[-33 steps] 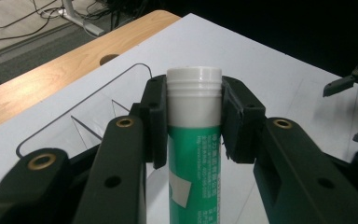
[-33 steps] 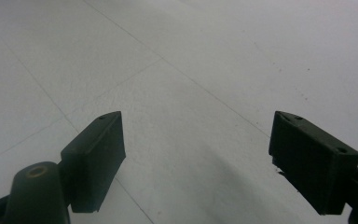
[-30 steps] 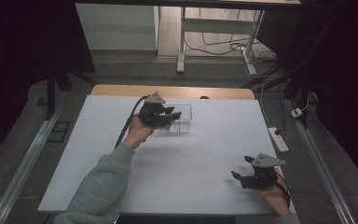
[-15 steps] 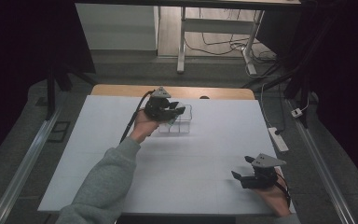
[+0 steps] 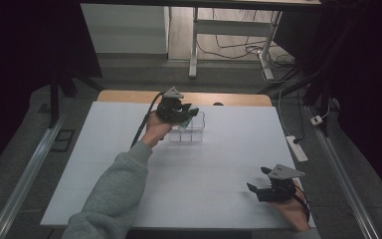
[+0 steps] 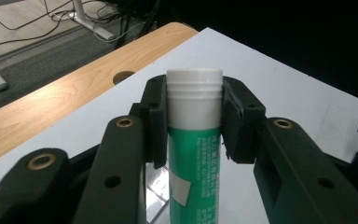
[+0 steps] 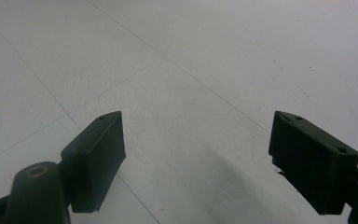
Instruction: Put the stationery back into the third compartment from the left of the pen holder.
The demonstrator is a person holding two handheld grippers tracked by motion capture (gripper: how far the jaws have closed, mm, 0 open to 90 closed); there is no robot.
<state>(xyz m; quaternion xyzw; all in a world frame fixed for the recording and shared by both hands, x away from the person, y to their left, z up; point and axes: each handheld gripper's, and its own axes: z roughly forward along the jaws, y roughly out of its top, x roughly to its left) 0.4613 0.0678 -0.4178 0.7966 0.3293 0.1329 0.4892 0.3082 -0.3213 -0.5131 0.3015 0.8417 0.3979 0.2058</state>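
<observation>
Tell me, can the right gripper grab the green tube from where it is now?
Probably not right away. The right gripper sits open at the near corner of the table, far from the green tube. The left gripper already clamps that tube over the clear box, so its fingers block the way.

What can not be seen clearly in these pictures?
- Green tube: its lower end is cut off by the bottom edge of the left gripper view; its print is too small to read.
- Clear compartment box, high view: the left gripper covers part of it, so its contents are unclear.
</observation>
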